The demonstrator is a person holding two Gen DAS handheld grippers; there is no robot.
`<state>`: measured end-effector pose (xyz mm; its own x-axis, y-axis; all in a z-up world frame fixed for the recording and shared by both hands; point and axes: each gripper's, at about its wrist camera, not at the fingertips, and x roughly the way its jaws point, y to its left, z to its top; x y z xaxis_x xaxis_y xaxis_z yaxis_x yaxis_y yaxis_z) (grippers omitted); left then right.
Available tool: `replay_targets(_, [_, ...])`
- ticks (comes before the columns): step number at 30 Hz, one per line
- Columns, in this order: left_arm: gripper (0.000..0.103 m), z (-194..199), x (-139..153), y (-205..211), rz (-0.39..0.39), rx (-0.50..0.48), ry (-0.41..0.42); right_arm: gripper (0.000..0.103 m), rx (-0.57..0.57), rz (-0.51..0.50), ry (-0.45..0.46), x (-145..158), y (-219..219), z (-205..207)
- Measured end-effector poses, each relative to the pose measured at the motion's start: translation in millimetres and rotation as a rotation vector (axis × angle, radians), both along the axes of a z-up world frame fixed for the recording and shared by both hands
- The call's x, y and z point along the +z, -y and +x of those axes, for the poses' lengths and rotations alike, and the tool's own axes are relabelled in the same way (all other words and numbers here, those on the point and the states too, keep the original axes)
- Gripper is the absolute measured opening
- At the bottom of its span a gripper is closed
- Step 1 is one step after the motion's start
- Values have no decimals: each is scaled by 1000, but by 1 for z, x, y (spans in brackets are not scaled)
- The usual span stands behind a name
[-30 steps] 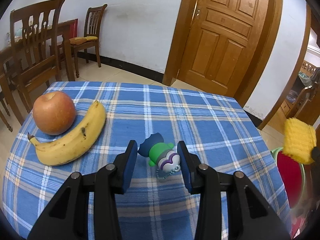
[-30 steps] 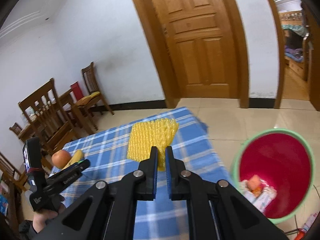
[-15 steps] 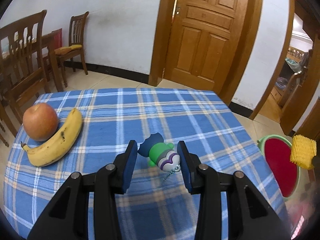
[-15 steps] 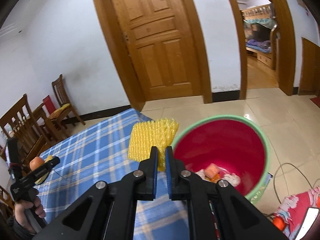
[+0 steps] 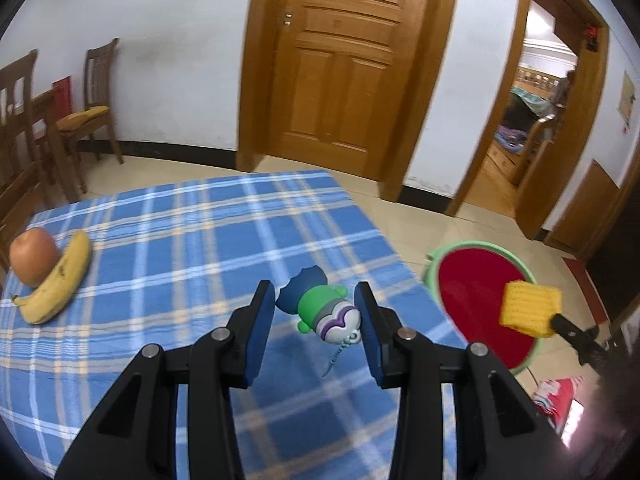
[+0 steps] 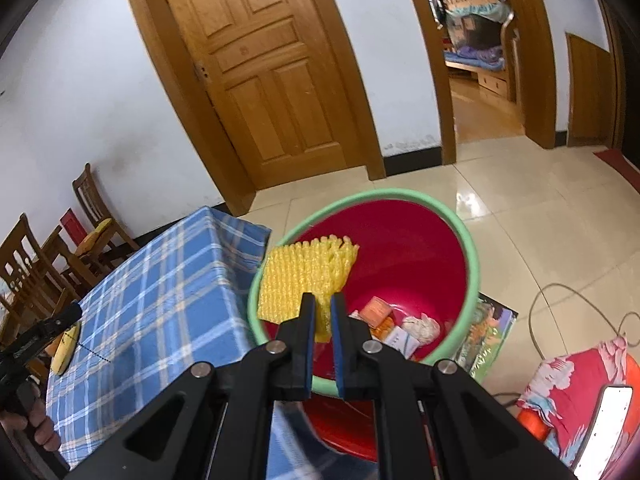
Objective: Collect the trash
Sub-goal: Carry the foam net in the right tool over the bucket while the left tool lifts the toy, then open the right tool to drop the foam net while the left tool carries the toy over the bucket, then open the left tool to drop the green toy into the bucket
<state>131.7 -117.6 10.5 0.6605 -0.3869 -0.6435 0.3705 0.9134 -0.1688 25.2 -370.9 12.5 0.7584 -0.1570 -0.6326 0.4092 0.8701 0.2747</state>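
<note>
Yellow foam fruit net (image 6: 306,280) hangs over the red bin (image 6: 404,248) w/ the green rim. The right gripper (image 6: 323,312) has its jaws pressed together on the net's bottom edge. The net looks very light, soft and squishy, so I think an edge pinch is enough & it won't break.

The left gripper (image 5: 316,312) has its jaws partly spread around a small toy figure (image 5: 324,312), which seems held up over the blue plaid surface (image 5: 180,240); can't tell if both pads touch it.

Only the left view shows the apple (image 5: 33,255). Only the right view shows the trash down inside the bin.
</note>
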Motion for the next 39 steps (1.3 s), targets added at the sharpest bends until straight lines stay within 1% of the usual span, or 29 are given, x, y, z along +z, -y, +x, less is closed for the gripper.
replay_targets(4, [41,-9,0,26,5,-55,-9,10,-31,7,-17,-9,15,-2])
replay_targets(6, [41,-13,-1,38,7,-84,-16,13,-36,14,-27,-12,21,-2])
replay_targets(9, [41,-19,-4,54,14,-121,-26,13,-41,11,-38,-15,27,-3])
replay_targets(10, [41,-20,-5,58,16,-131,-28,15,-42,11,-40,-15,28,-3])
replay_targets(12, [41,-23,-7,69,22,-153,-34,29,-36,24,-38,-16,29,-3])
replay_targets(14, [41,-25,-8,77,27,-170,-37,34,-31,38,-32,-16,32,-4])
replay_targets(16, [41,-25,-10,86,32,-186,-39,36,-32,44,-26,-15,34,-6])
replay_targets(18, [41,-26,-13,94,35,-205,-42,40,-33,53,-20,-14,36,-9])
replay_targets(20, [41,-27,-16,103,38,-226,-44,42,-34,61,-13,-12,38,-12])
replay_targets(32, [41,-30,-42,168,57,-377,-75,46,-62,81,4,-7,49,-20])
replay_targets(36, [42,-29,-51,185,51,-410,-94,47,-66,87,3,-8,53,-21])
replay_targets(39, [42,-27,-56,192,58,-412,-104,48,-70,89,4,-8,55,-22])
